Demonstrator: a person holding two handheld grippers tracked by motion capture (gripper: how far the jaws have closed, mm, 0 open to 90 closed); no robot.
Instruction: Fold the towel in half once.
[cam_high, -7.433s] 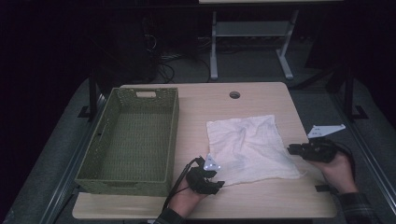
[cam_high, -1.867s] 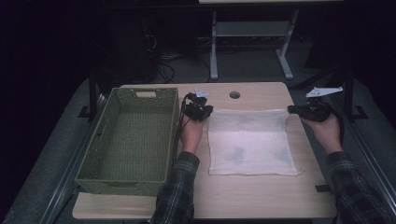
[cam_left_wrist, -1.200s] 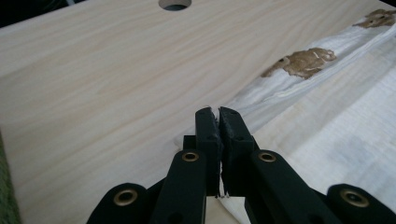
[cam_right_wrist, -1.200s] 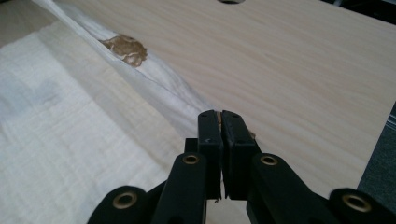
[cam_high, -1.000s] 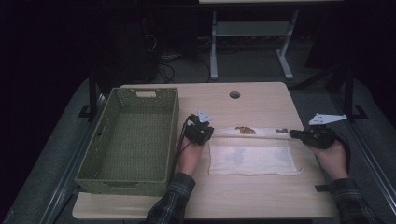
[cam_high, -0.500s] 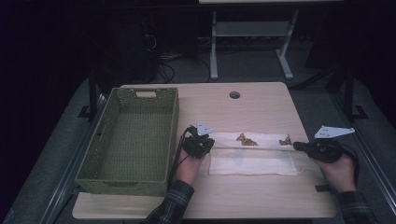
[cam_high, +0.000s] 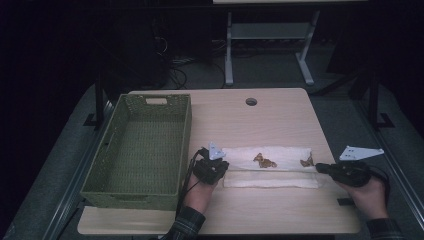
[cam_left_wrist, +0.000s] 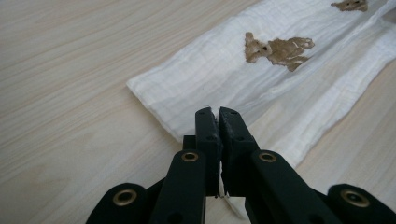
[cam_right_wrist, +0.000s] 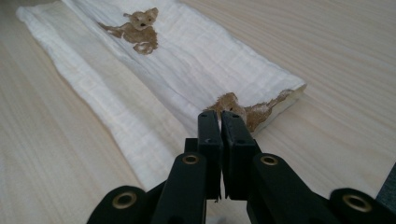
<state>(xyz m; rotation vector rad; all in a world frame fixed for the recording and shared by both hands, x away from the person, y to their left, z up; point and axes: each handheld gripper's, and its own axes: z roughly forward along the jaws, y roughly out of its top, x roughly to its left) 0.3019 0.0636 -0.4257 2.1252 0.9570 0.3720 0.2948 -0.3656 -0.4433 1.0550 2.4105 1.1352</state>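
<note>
A white cloth (cam_high: 280, 156) with brown animal prints lies folded into a long strip across the table's middle. A lower layer (cam_high: 270, 181) sticks out on the near side. My left gripper (cam_high: 219, 167) sits at the strip's left end, and my right gripper (cam_high: 321, 169) at its right end. In the left gripper view the left gripper (cam_left_wrist: 218, 112) is shut, with white cloth (cam_left_wrist: 210, 70) pinched between the jaws. In the right gripper view the right gripper (cam_right_wrist: 220, 114) is shut at the cloth's (cam_right_wrist: 187, 60) near corner, beside a brown print (cam_right_wrist: 243, 112).
A green woven basket (cam_high: 186, 125), empty, stands at the table's left, close to my left hand. A round cable hole (cam_high: 251, 101) is at the far edge. The table's front edge runs just behind both hands.
Both grippers have drawn the cloth's far edge toward the person, folding the flat cloth over itself into a narrow strip. They now rest low at the strip's ends.
</note>
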